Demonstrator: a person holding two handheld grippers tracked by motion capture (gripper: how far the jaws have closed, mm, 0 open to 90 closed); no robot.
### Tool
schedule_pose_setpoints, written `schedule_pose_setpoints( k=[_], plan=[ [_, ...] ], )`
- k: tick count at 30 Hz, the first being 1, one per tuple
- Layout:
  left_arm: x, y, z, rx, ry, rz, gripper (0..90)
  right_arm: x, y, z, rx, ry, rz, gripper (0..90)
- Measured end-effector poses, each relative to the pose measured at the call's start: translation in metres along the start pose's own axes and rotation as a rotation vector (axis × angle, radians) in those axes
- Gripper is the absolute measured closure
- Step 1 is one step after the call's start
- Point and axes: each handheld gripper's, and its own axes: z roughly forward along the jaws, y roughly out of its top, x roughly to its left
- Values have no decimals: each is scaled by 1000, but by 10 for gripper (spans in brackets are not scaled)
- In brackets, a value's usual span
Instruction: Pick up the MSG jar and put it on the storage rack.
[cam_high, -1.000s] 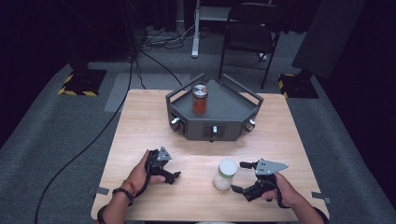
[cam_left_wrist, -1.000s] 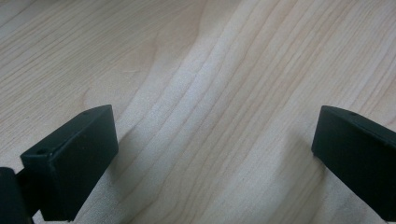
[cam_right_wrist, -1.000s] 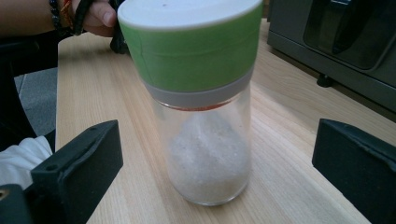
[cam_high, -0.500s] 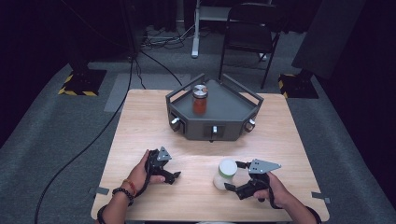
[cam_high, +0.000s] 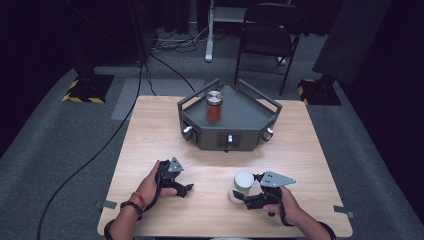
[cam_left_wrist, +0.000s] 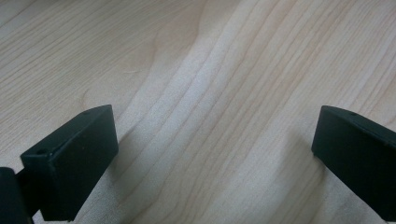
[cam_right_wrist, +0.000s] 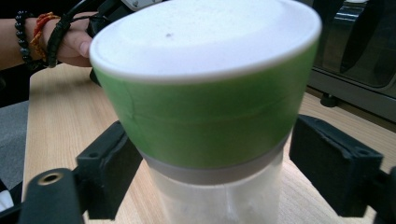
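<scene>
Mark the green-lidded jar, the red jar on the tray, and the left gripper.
green-lidded jar (cam_right_wrist: 205, 116): right gripper view, green lid band.
red jar (cam_high: 214, 112): high view, red body.
left gripper (cam_high: 186, 189): high view, between its jaw tips.

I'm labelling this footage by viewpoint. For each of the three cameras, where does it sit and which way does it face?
High view: above the person's side, looking forward and down on the table; both hands, left gripper and right gripper show.
Left gripper view: on the left gripper, looking down at bare wood between its spread fingers.
Right gripper view: on the right gripper, facing the green-lidded jar between its fingers.
Shared: the jar appears in the high and right gripper views.
</scene>
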Motion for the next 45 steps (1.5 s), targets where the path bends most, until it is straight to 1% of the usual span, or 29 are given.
schedule_pose_setpoints(
  k=[1, 3, 5, 6, 7, 9, 10, 15, 21, 25, 32, 39, 45],
  plan=[
    [0, 0, 0, 0, 0, 0, 1, 0, 0, 1, 4, 4, -2, 201],
    [0, 0, 0, 0, -1, 1, 1, 1, 0, 2, 1, -5, -10, 247],
    [0, 0, 0, 0, -1, 1, 1, 1, -1, 2, -7, -1, -13, 274],
    [0, 0, 0, 0, -1, 1, 1, 2, -2, 2, -8, -10, -27, 293],
    [0, 0, 0, 0, -1, 1, 1, 3, -2, 2, -10, -12, -31, 317],
    [0, 0, 0, 0, -1, 1, 1, 4, -3, 2, -14, -13, -35, 319],
    [0, 0, 0, 0, -1, 1, 1, 6, -3, 2, -15, -19, -55, 323],
    [0, 0, 0, 0, -1, 1, 1, 5, -4, 2, -22, -15, -69, 328],
    [1, 0, 0, 0, -2, 3, 1, 5, -4, 0, -26, -19, -66, 332],
    [0, 0, 0, 0, -1, 3, 1, 6, -6, -4, -43, -40, -68, 334],
    [0, 0, 0, 0, -1, 2, 1, 5, -4, -13, -67, -71, -60, 336],
    [0, 0, 0, 0, -1, 2, 1, 3, 1, -21, -76, -96, -72, 337],
    [0, 0, 0, 0, -1, 2, 1, 2, 6, -26, -78, -113, -71, 338]
  ],
)
